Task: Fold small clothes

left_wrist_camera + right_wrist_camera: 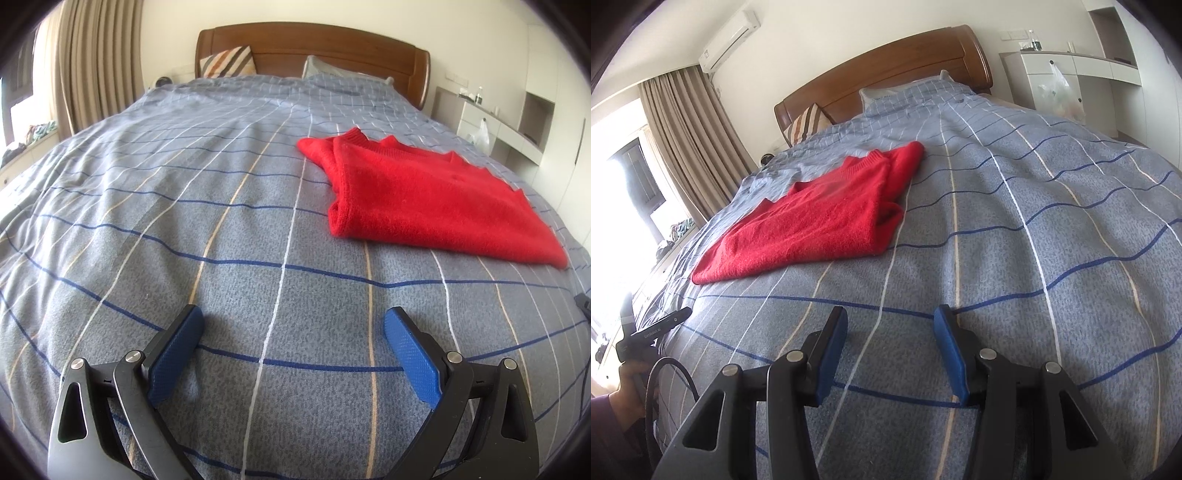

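1. Left gripper [293, 325]: blue pads [176, 354] spread wide apart, nothing between them, only bedcover showing through the gap. Tilted down toward the bed.
2. Right gripper [890, 323]: pads parted about halfway, gap empty, nothing clamped. Also angled down over the cover.
3. Under and ahead of both tongs: grey-blue checked bedcover [184, 206], lined in dark blue, white and tan, lightly rumpled.
4. Red sweater [424, 195], folded into a rough rectangle, lies flat on the cover. Ahead and to the right of the left tongs; ahead and to the left of the right tongs [816, 221]. Apart from both, touching neither.
5. Low on the left of the right wrist view: a hand [629, 384] in a dark sleeve holding the other gripper's black body, cable looping below it.
6. Far beyond the tongs: wooden headboard [332, 48], striped cushion [227, 62], pillow partly under the cover.
7. Off to the sides: beige curtains [96, 62] by a bright window, white cabinets [1071, 77] with a plastic bag hanging.
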`<state>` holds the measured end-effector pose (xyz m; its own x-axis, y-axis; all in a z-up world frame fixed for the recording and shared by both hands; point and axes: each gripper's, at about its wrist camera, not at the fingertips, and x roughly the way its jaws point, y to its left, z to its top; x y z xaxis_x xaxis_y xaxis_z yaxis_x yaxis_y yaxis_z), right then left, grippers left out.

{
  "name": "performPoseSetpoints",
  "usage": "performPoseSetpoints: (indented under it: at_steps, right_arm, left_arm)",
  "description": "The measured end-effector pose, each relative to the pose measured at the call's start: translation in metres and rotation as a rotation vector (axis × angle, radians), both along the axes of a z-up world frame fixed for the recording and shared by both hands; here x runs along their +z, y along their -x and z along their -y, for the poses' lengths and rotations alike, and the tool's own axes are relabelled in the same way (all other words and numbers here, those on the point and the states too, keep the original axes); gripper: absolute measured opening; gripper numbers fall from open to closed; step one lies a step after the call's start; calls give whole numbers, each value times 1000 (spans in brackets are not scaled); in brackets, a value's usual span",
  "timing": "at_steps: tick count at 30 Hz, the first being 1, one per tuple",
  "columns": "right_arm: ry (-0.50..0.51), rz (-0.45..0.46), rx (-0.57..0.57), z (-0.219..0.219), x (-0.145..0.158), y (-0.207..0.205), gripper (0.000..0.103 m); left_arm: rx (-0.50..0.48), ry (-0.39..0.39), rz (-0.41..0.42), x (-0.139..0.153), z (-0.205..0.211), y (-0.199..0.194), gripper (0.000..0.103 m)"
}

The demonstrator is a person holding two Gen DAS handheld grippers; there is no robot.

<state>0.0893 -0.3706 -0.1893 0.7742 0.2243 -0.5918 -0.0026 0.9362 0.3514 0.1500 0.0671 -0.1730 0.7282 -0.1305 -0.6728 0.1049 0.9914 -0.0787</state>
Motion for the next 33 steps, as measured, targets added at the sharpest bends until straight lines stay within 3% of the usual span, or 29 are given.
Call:
performPoseSetpoints:
  at_steps: [33]
  right_arm:
    - [-7, -2, 0, -1, -1, 1, 49]
  left_arm:
    - [3, -10, -1, -1, -1, 4, 100]
